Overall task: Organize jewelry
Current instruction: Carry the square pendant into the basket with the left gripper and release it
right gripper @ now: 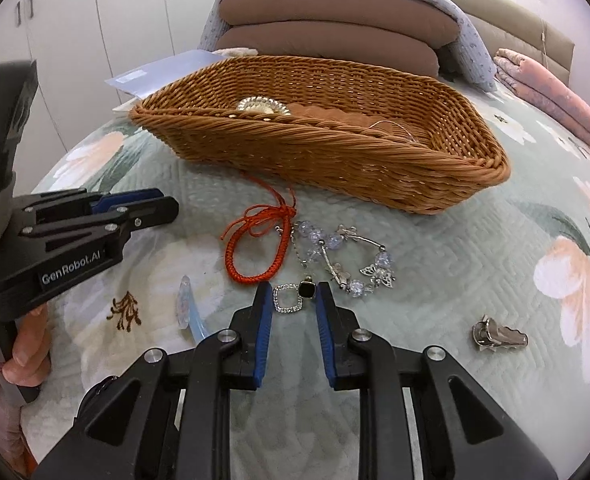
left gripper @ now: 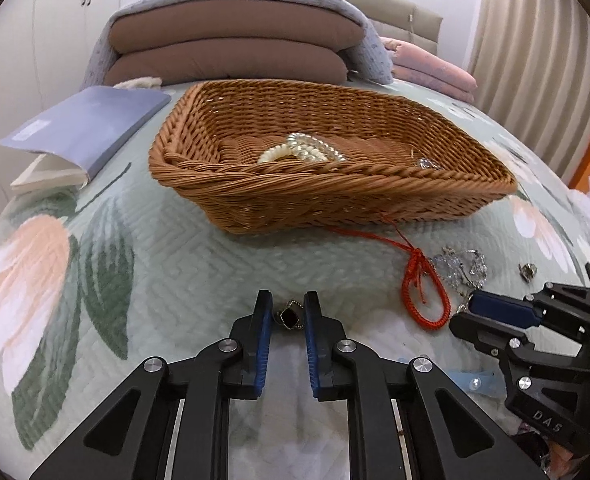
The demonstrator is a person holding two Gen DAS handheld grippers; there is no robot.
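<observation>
Sorting is partway done: a pearl bracelet (left gripper: pixel 303 150) already lies in the wicker basket (left gripper: pixel 335 172) at the upper middle of the frame. Several pieces are still on the bed (right gripper: pixel 435 280) below the basket: a red cord bracelet (right gripper: pixel 251 256), a crystal bead bracelet (right gripper: pixel 347 256) and, at the lower right, a small metal clip (right gripper: pixel 499 336).

The step in hand looks like picking up the next loose piece. The right gripper (right gripper: pixel 293 292) is low over the bedcover with its fingers (right gripper: pixel 264 308) moderately apart. A black square charm (right gripper: pixel 307 290), joined to a sparkly square frame (right gripper: pixel 289 299), sits between the tips. Nothing is clamped; the charm lies just inside the right-hand finger and may be touching it.

The next move probably calls for closing on the charm without snagging the thin chain that runs up toward the bead bracelet. The piece would then be lifted and carried to the basket.

The left gripper (left gripper: pixel 288 300) has a narrower gap between its fingers, and a black pendant (left gripper: pixel 289 319) on a ball chain nearly fills it. I cannot tell whether the pads pinch the pendant or it simply lies beyond the tips, because the side view of that gripper from the right camera hides the gap.
</observation>
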